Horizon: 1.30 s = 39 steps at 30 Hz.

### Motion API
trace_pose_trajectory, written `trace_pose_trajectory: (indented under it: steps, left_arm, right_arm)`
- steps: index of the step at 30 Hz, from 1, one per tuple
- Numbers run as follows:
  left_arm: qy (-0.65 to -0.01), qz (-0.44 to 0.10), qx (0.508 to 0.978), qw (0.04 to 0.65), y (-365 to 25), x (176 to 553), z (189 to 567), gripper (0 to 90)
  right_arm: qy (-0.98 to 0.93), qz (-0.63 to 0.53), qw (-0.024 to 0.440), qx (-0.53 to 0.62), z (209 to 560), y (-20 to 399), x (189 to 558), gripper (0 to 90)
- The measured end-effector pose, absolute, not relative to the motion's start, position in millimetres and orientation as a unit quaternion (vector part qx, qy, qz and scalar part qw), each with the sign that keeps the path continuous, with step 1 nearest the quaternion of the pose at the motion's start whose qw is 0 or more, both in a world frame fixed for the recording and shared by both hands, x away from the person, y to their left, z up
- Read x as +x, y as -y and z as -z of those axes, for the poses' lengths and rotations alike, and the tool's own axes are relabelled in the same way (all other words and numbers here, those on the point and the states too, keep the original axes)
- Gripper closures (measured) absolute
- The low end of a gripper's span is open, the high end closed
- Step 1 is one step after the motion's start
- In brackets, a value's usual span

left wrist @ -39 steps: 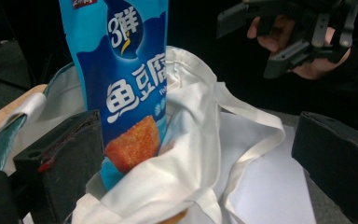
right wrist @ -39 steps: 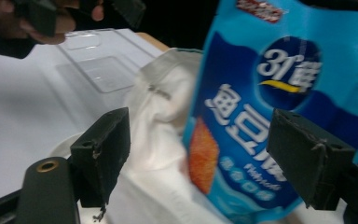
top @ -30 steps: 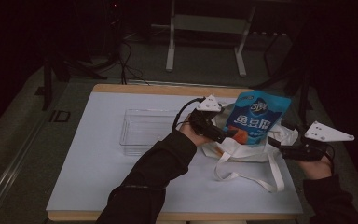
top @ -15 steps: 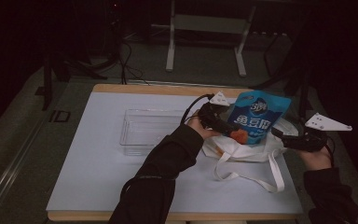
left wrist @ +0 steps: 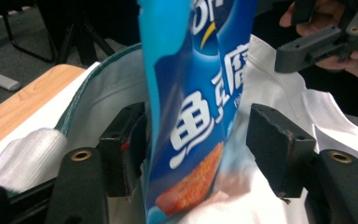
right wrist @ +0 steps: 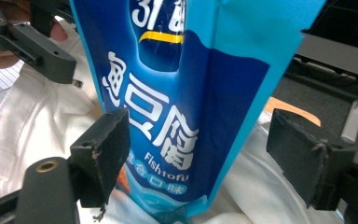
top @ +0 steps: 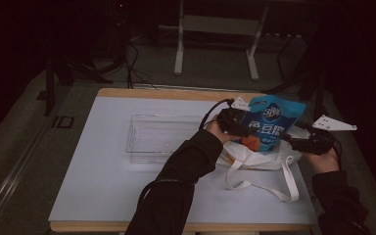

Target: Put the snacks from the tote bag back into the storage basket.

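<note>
White surface carries the tote bag, where the snack pouch stands half-inserted between 2 grippers: the left gripper, jaws just closing, touches 1 side, the right gripper stays open; next, lower the pouch.

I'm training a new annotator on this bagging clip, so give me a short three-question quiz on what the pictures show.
1. True or false: the blue snack pouch lies flat inside the clear plastic tray.
2. Multiple choice: what does the pouch stand in? A) the white tote bag B) a cardboard box C) a metal bowl
3. Short answer: in the left gripper view, what sits between the jaws of the left gripper, and do both pads press on it?

Key:
1. False; it stands upright to the right of the tray.
2. A
3. The blue pouch; the jaws have just been closing, but the right-hand pad is still clear of it.
</note>
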<state>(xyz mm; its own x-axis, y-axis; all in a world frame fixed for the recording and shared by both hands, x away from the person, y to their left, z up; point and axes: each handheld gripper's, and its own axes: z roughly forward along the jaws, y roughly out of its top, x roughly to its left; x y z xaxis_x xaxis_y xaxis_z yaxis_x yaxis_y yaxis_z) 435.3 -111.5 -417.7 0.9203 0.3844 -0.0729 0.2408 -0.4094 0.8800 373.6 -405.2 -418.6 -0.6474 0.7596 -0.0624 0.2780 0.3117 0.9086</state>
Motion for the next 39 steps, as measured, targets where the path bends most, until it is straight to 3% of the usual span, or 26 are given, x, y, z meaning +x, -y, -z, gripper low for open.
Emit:
trace_pose_trajectory:
  steps: [6,15,28,35,39]
  left_arm:
    - [-0.192,-0.062,0.828,0.524,109.3,441.7,420.4,53.6]
    - [-0.192,-0.051,0.836,0.512,117.1,446.0,420.0,56.7]
    - [-0.200,-0.047,0.827,0.523,123.5,448.7,424.2,72.2]
    - [-0.197,-0.057,0.826,0.525,125.9,446.2,421.3,85.3]
    - [-0.196,-0.067,0.830,0.518,127.5,444.9,419.6,87.4]
  right_arm:
    - [-0.780,-0.484,0.219,0.330,422.9,402.3,385.2,30.8]
    - [-0.787,-0.487,0.206,0.318,423.0,389.0,394.0,38.1]
    - [-0.785,-0.490,0.207,0.317,425.9,384.9,395.6,71.0]
    - [-0.789,-0.485,0.207,0.315,424.5,381.6,395.7,78.4]
    - [-0.794,-0.474,0.213,0.315,422.3,378.7,395.3,80.8]
